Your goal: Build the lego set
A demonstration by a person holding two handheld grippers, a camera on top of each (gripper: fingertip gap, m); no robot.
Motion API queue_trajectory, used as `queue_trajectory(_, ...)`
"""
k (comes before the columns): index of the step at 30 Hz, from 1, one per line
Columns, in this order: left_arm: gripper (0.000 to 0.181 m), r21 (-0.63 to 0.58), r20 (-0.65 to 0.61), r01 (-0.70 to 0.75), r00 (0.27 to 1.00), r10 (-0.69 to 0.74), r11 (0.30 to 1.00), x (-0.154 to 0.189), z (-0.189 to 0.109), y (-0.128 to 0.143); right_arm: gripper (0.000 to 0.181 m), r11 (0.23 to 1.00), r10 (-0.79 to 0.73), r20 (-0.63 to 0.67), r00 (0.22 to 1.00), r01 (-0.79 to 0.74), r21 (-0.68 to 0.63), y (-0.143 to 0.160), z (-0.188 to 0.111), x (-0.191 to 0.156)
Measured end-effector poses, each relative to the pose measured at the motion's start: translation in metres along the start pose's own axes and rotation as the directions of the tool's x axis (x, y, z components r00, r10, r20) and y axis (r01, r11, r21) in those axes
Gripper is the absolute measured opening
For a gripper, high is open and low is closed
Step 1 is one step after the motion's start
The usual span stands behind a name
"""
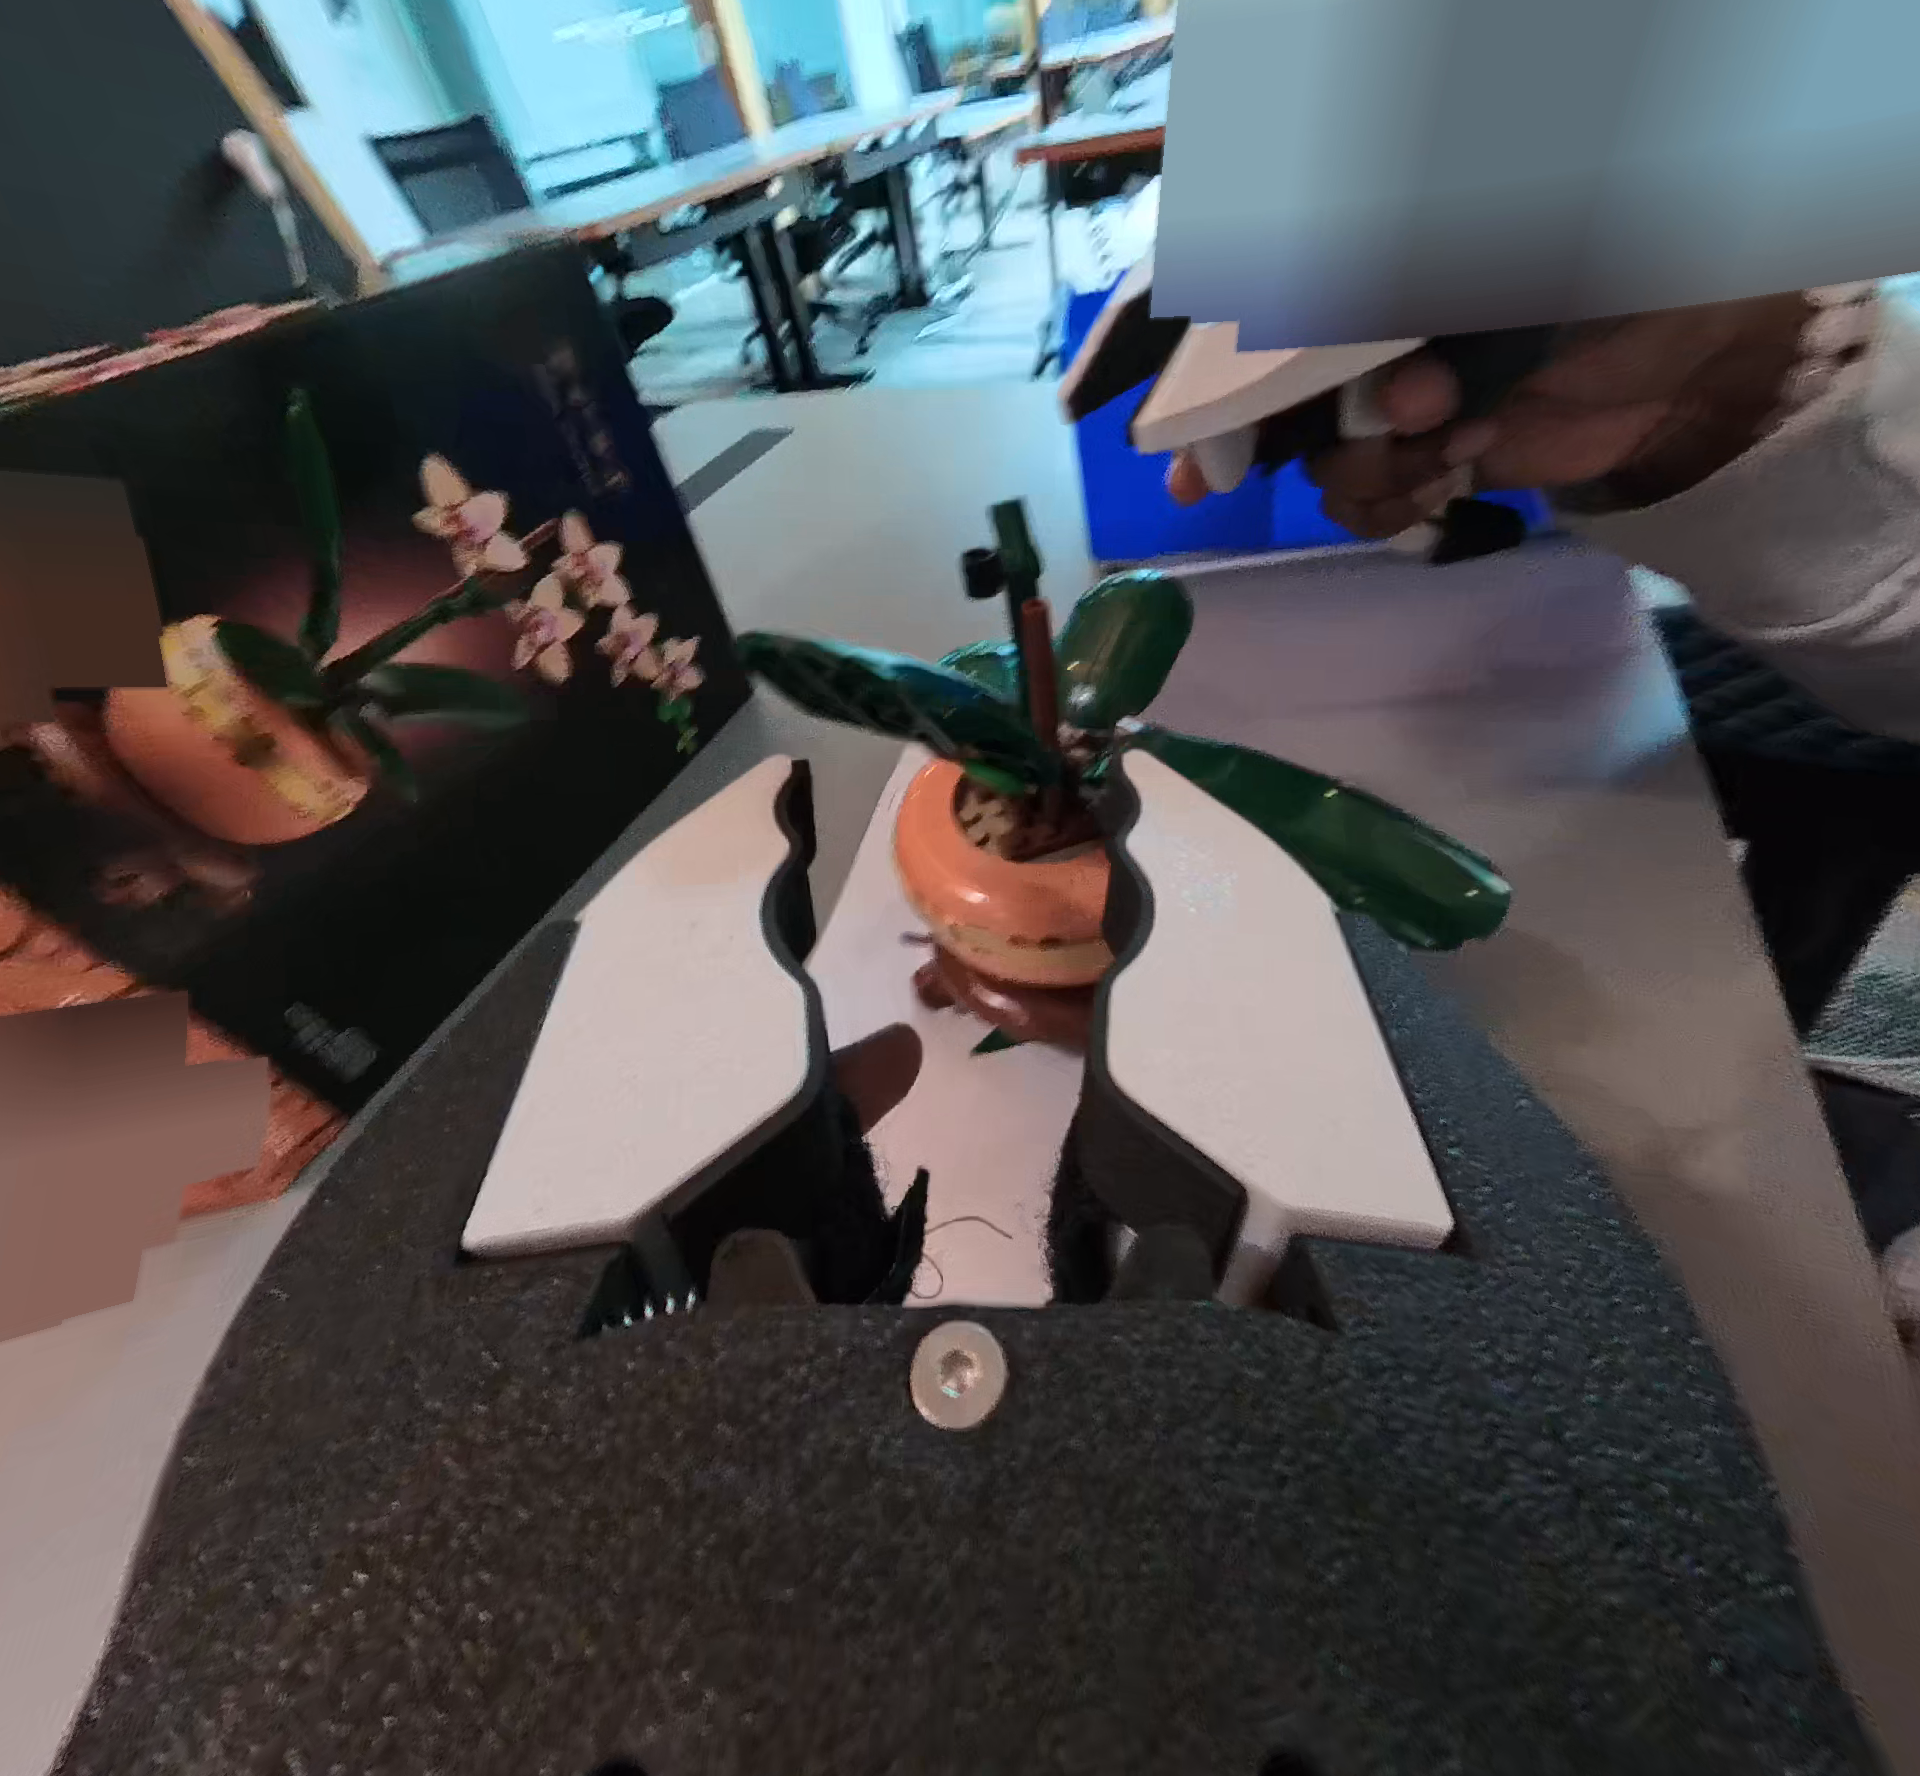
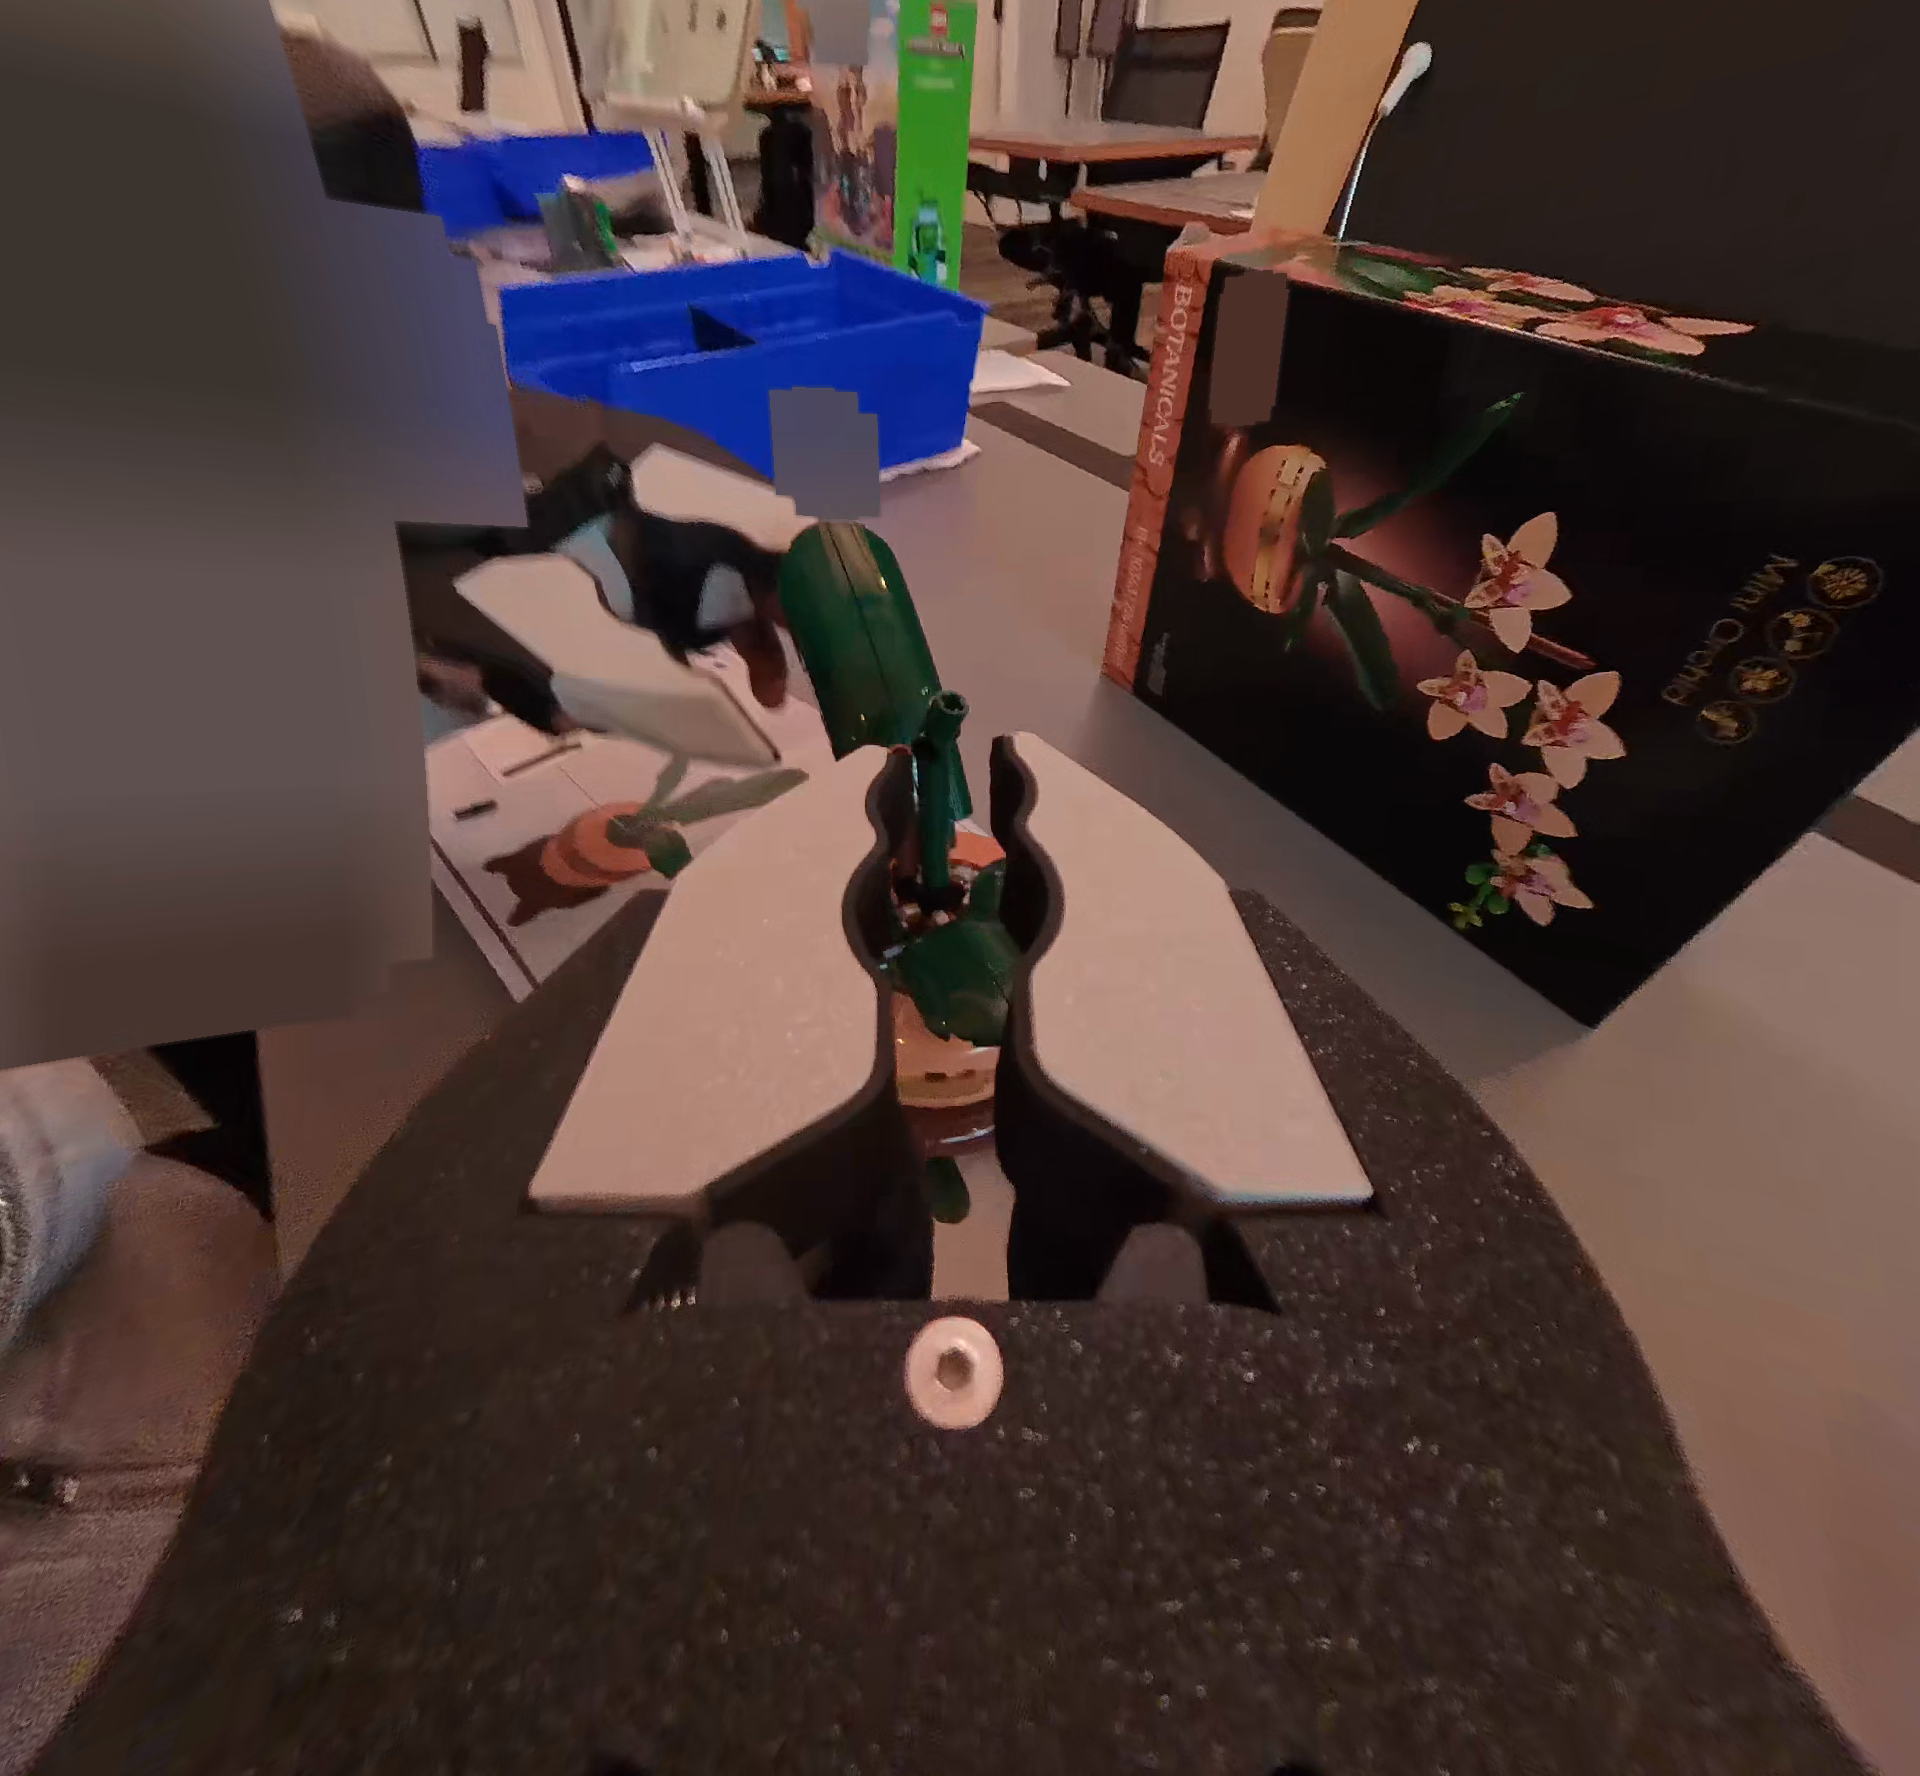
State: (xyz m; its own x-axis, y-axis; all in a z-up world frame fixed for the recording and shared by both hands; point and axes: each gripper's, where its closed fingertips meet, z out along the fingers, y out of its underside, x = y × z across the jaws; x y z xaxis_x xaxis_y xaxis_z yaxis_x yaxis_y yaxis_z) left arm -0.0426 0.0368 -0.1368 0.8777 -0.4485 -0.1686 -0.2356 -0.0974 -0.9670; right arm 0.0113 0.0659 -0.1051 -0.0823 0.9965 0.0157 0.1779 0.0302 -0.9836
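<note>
Fingers (image 1: 1262, 988) of the left gripper (image 1: 961, 791) stand moderately parted; the orange pot (image 1: 997, 879) of the lego plant sits in the gap, touching the inner edge of the right-hand finger, with clearance at the other finger, so no firm hold is visible. Right gripper (image 2: 940, 760) has its fingers (image 2: 748, 988) nearly together around the green stem (image 2: 940, 770) and lower leaves; whether the pads press on the stem cannot be determined. In the left wrist view the model stands at 12 o'clock from the camera on the grey table (image 1: 1351, 687), dark green leaves (image 1: 1320, 838) spreading toward 10 and 3 o'clock. A black set box (image 1: 364, 687) printed with an orchid stands at 10 o'clock; in the right wrist view it lies at 2 o'clock. An open instruction sheet (image 2: 540, 853) lies on the table at 10 o'clock in the right wrist view, with blue bins (image 2: 748, 355) at 11 o'clock behind it. Office desks (image 1: 831, 157) and glass partitions (image 1: 582, 12) fill the room beyond.
</note>
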Motion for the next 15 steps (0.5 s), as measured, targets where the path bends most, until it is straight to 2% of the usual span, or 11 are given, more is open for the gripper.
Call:
queue_trajectory(2,0.052,-0.065,0.093,0.000,0.996,0.006,0.998,-0.017,-0.018,0.004,0.015,0.998,-0.063,-0.010,0.998,0.063,-0.008,0.000,-0.003,-0.004)
queue_trajectory(5,0.048,-0.107,0.197,0.019,0.980,0.003,0.994,-0.036,-0.065,0.008,0.018,0.992,-0.125,-0.023,0.992,0.126,0.017,0.001,-0.013,-0.008)
queue_trajectory(9,0.040,-0.173,0.388,0.030,0.921,0.040,0.984,-0.061,-0.135,0.026,0.018,0.992,-0.094,-0.010,0.996,0.095,0.089,0.007,-0.031,-0.011)
queue_trajectory(12,0.038,-0.098,0.439,0.072,0.898,-0.022,0.993,-0.058,-0.166,0.031,0.016,0.983,-0.107,-0.047,0.993,0.113,0.145,0.010,-0.042,-0.010)
queue_trajectory(15,0.040,0.010,0.454,0.094,0.887,-0.088,0.996,-0.055,-0.180,0.033,0.016,0.971,-0.107,-0.098,0.989,0.125,0.205,0.010,-0.046,-0.005)
